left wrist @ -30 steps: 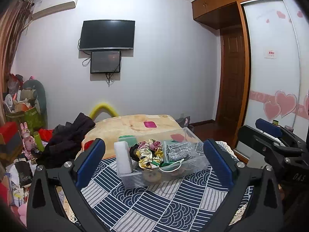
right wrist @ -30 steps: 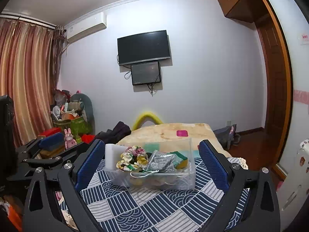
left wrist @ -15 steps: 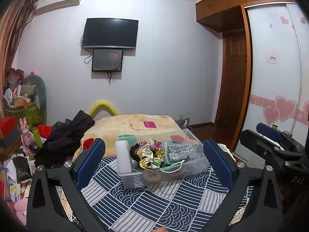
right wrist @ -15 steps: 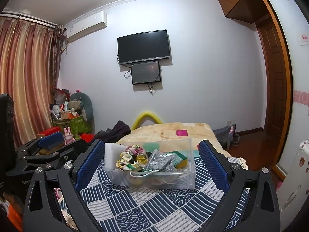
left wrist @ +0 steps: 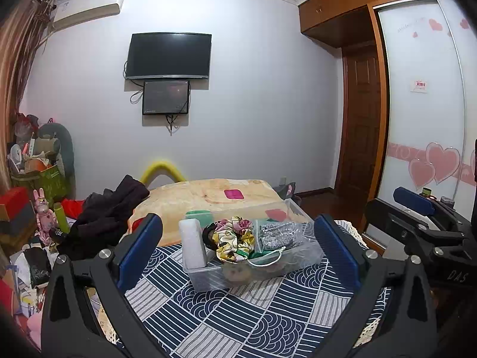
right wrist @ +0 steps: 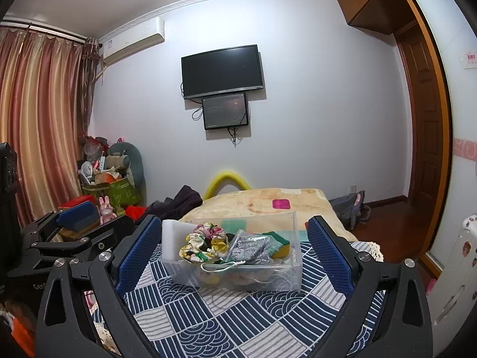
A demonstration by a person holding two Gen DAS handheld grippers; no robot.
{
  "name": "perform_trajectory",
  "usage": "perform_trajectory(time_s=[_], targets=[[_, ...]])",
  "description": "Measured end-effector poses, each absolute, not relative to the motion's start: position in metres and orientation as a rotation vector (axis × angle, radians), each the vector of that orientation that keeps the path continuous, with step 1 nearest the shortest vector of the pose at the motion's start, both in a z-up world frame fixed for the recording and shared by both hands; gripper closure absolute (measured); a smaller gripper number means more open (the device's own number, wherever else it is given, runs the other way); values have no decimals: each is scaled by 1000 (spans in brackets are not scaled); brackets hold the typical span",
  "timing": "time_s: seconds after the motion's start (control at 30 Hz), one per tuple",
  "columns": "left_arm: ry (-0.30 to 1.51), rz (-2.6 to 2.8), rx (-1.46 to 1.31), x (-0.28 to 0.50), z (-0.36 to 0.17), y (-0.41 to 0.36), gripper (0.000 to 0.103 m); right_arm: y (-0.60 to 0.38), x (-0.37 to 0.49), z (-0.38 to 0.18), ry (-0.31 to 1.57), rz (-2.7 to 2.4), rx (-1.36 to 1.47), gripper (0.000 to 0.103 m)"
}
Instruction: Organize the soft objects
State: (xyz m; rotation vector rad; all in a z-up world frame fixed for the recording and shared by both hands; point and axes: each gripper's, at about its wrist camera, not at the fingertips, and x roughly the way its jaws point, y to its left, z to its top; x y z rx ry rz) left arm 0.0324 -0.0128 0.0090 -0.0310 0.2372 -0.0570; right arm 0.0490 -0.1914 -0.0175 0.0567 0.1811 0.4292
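A clear plastic box (left wrist: 208,277) (right wrist: 286,274) stands on the table's blue and white patterned cloth (left wrist: 238,319) (right wrist: 238,322). It holds a white foam sponge (left wrist: 192,243) (right wrist: 174,235), a floral scrunchie (left wrist: 234,237) (right wrist: 202,240), a silver scouring pad in a bag (left wrist: 278,234) (right wrist: 250,247), a green and yellow sponge (right wrist: 280,243) and other soft items. My left gripper (left wrist: 237,249) is open and empty, in front of the box. My right gripper (right wrist: 234,252) is open and empty, also in front of the box. Each gripper shows at the edge of the other's view.
A bed with a tan blanket (left wrist: 208,192) lies behind the table, with a dark heap of clothes (left wrist: 110,211) on its left. Boxes and toys (right wrist: 110,185) are piled by the curtain. A door (left wrist: 360,119) and a wardrobe stand at the right.
Both grippers have stayed open. The left view has shifted slightly, so the box sits a little lower in it. The right view is nearly unchanged.
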Motion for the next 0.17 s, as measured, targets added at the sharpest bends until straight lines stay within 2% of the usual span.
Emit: perform_trajectory(time_s=[0.17], targets=[[251,-63,-52,35,9,-10,0,-191,49,-18,180,430,54,5]])
